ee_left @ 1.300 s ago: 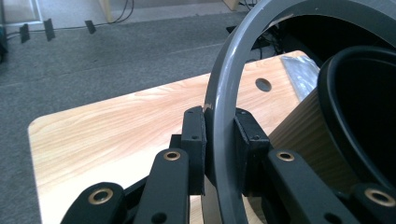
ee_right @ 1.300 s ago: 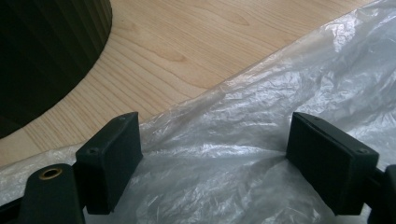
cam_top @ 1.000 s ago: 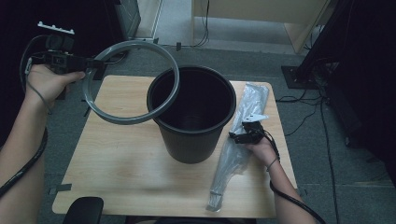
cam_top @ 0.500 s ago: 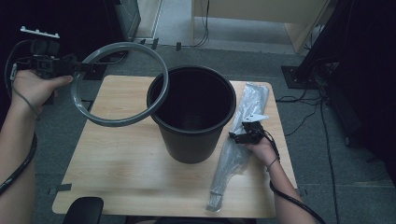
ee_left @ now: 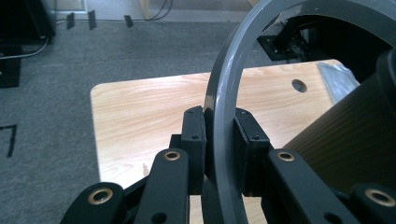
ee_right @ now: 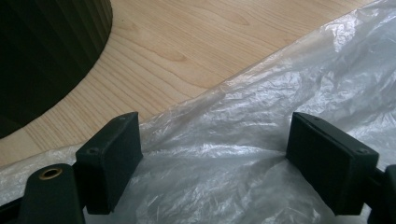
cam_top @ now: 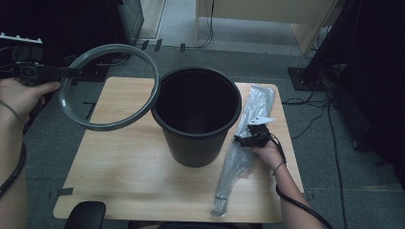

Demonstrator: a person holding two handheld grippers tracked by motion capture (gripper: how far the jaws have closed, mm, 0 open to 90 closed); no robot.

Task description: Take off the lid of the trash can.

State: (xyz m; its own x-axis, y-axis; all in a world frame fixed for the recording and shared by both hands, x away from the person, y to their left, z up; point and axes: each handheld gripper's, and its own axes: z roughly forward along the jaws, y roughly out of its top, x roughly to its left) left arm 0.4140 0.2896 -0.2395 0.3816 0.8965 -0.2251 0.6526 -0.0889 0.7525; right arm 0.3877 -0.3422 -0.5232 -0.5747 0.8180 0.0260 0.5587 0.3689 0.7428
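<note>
- We find the right gripper point(cam_top: 249, 135) low over the clear plastic bag point(cam_top: 243, 143) at the counter's point(cam_top: 119, 176) right side, fingers point(ee_right: 109, 161) spread wide with the film lying between them, not pinched.
- The black bucket point(cam_top: 198, 114) stands upright mid-counter.
- Far left, the left gripper point(cam_top: 69, 72) has its fingers point(ee_left: 194, 135) clamped on the grey ring point(cam_top: 109, 87), raised beside the bucket's rim.

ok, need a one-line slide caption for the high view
Left gripper holds a grey ring beside the black bin; right gripper rests open on a plastic bag.
</note>
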